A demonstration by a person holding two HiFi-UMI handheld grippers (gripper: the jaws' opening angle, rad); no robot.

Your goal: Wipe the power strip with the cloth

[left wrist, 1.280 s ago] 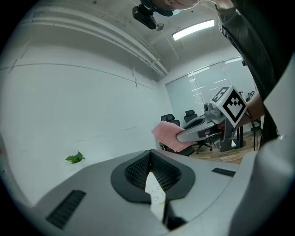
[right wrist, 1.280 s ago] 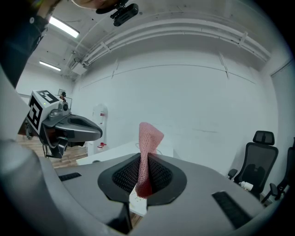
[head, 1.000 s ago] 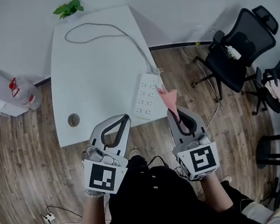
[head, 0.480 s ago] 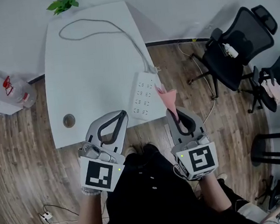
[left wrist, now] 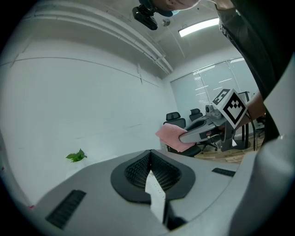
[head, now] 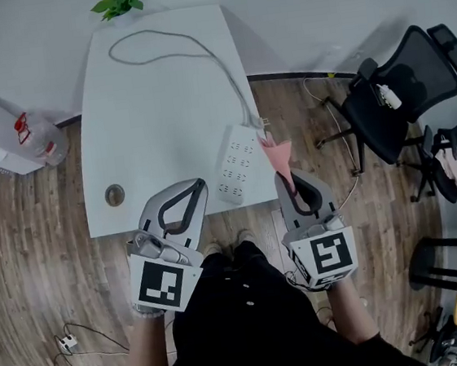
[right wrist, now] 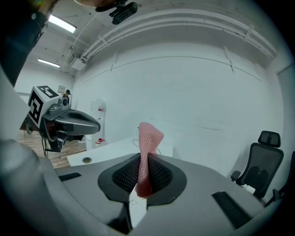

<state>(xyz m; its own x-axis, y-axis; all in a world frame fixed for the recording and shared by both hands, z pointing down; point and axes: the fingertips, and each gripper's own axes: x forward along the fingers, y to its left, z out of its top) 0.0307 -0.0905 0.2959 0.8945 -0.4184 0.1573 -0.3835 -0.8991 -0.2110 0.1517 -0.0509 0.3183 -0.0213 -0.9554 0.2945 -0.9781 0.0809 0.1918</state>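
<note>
The white power strip (head: 238,163) lay flat and slanted near the table's (head: 154,104) near right corner, its grey cord (head: 197,54) looping away across the top. The pink cloth (right wrist: 148,138) stood upright, pinched in the right gripper (head: 287,181), just beside the strip's right side.

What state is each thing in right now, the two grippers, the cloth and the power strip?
Left gripper: shut, empty.
Right gripper: shut on the cloth.
Cloth: pinched, sticking up from the gripper.
Power strip: flat on the table, cord attached.
</note>
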